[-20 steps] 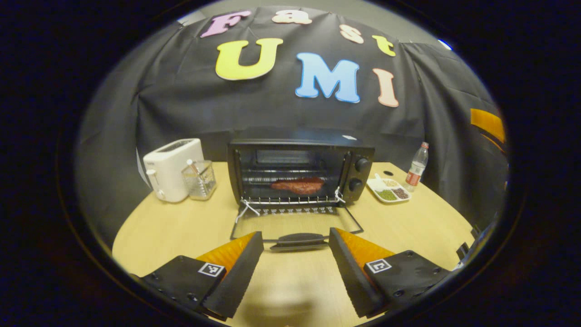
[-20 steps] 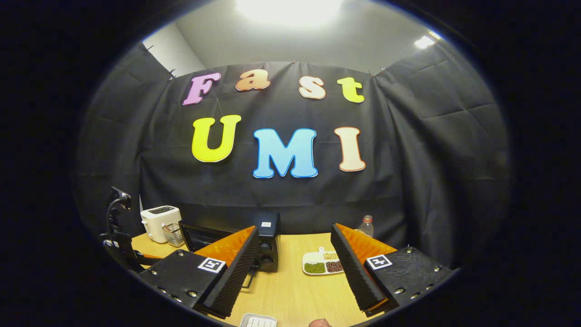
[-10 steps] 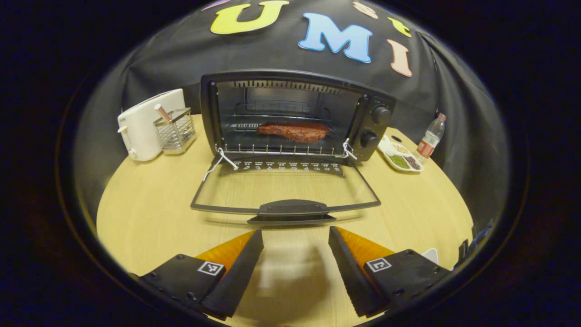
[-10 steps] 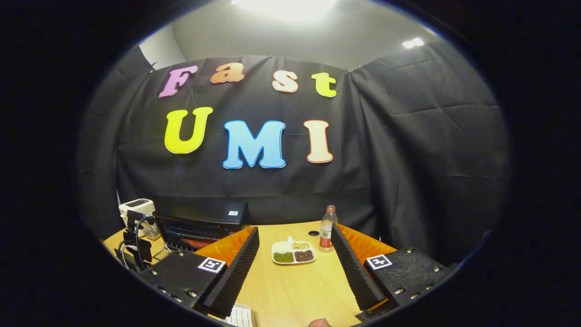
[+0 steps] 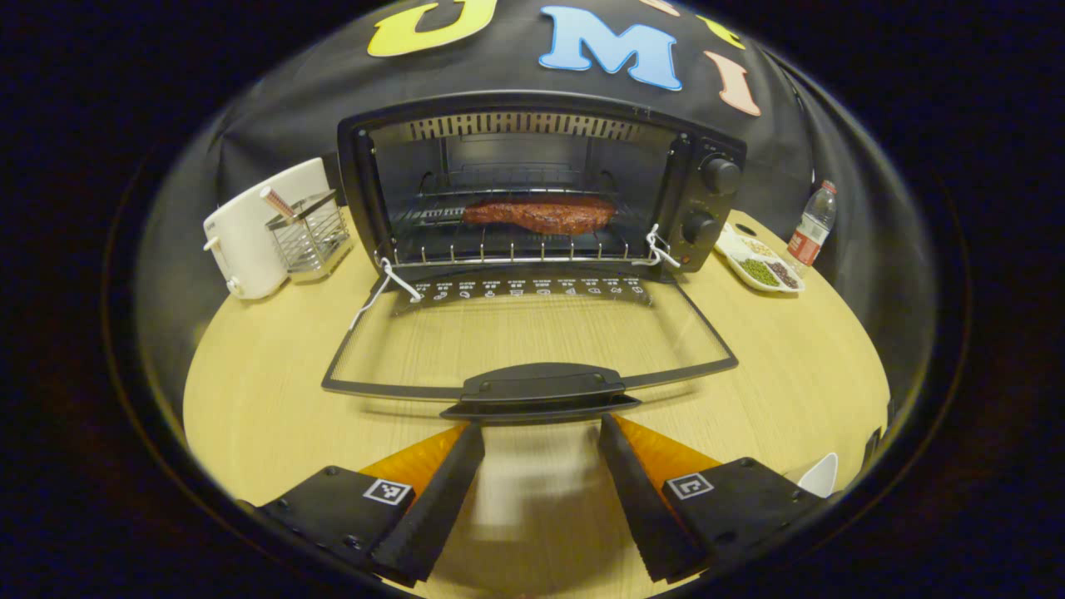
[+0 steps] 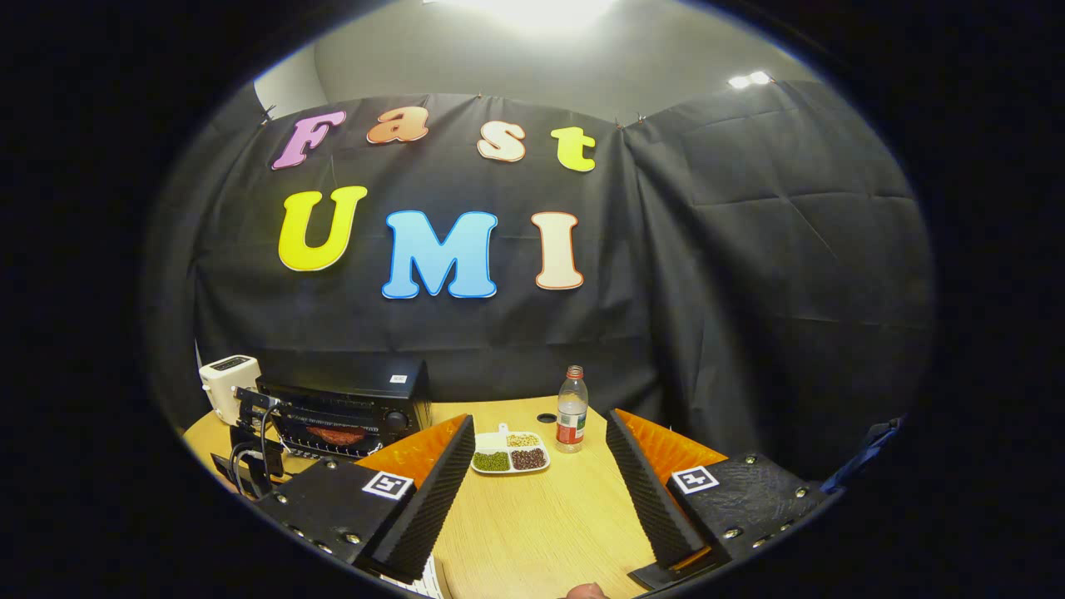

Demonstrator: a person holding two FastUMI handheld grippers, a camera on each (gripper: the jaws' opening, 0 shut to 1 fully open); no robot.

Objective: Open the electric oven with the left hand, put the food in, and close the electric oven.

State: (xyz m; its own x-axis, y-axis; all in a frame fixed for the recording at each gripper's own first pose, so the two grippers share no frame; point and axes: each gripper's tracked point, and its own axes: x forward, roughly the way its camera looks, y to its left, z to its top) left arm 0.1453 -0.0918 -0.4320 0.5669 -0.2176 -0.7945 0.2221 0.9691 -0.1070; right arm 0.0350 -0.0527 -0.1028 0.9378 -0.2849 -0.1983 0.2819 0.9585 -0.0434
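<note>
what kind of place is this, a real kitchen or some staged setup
Most likely a staged recording booth, not a real kitchen. A black cloth backdrop hangs behind a round wooden table that holds kitchen props: an electric oven with its door open and meat on the rack, and a white toaster.

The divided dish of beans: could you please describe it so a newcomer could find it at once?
Start at the black electric oven in the middle of the wooden table. On its knob side lies a white divided dish, between the oven and a plastic water bottle. It alone holds separate green, dark and pale heaps.
</note>
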